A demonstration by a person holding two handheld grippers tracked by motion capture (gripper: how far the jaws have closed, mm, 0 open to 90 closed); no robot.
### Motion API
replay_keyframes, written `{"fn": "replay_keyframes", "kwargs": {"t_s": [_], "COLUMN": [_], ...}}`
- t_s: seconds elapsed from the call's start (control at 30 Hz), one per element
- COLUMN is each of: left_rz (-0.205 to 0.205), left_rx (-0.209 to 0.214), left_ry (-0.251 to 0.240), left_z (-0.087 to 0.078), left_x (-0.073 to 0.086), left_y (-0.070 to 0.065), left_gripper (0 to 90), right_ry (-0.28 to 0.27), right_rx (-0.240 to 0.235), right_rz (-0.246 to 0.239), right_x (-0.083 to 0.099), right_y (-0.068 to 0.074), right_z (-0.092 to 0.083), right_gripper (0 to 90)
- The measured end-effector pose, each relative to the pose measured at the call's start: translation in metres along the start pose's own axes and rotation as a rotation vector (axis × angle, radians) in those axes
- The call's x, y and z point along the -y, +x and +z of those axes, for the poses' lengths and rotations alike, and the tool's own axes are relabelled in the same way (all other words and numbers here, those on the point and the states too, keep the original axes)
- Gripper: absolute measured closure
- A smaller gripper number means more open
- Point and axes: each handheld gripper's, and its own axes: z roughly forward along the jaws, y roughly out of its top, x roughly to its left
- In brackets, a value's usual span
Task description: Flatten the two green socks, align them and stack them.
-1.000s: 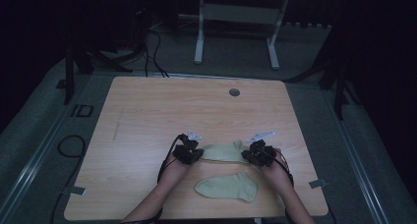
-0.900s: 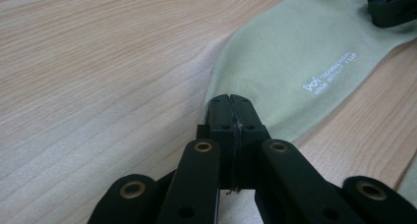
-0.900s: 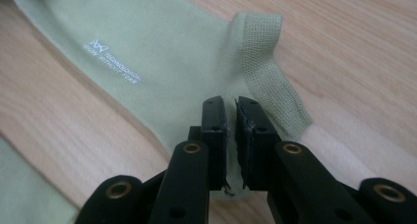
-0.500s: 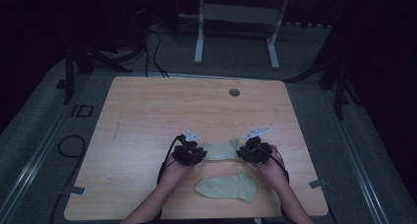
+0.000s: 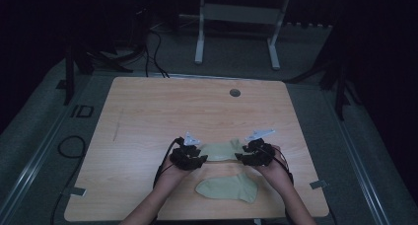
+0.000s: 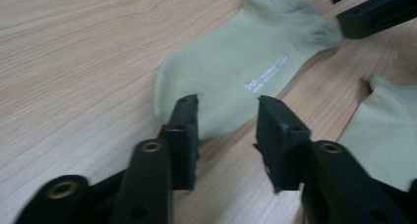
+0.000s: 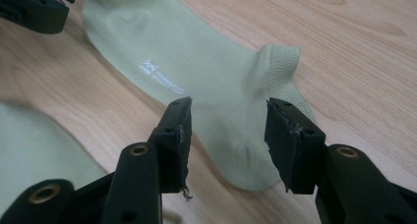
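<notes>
A pale green ankle sock [image 5: 220,150] lies flat on the wooden table [image 5: 148,116] between my two grippers. My left gripper [image 5: 199,159] is at its toe end. In the left gripper view the jaws [image 6: 227,106] stand apart over the toe of the sock [image 6: 236,52], and its pads do not press on it. My right gripper [image 5: 242,157] is at the cuff end. Its jaws [image 7: 229,108] straddle the heel and cuff of the sock [image 7: 196,62] without gripping. Both pairs of jaws have just been opening. A second matching sock [image 5: 227,188] lies nearer the front edge.
A small round grey insert [image 5: 235,93] sits in the tabletop at the far middle. The second sock [image 6: 388,135] lies close to my left gripper's right jaw. Beyond the table are a white metal frame [image 5: 236,18] and cables on the floor [image 5: 153,42].
Both hands have stayed at the ends of the far sock. The right gripper has shifted slightly to the left, and the sock now lies flat between the two grippers.
</notes>
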Motion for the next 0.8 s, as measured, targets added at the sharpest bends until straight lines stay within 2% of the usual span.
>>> {"fn": "replay_keyframes", "kwargs": {"t_s": [0.1,0.33,0.53,0.8], "left_rz": [0.008,0.03,0.04,0.051], "left_rx": [0.008,0.036,0.048,0.081], "left_ry": [0.0,0.0,0.018,0.062], "left_z": [-0.01,-0.028,-0.034,-0.037], "left_x": [0.004,0.012,0.021,0.037], "left_y": [-0.001,-0.009,-0.012,-0.02], "left_gripper": [57.8,57.7,57.7,53.1], "right_ry": [0.002,-0.006,-0.003,-0.005], "right_rx": [-0.013,0.004,-0.014,-0.026], "right_rz": [0.012,0.0,-0.004,-0.008], "right_x": [0.002,0.013,0.02,0.042], "right_y": [-0.001,0.002,0.005,0.02], "right_z": [-0.009,-0.025,-0.033,-0.049], "right_gripper": [50.8,50.2,50.5,51.7]}}
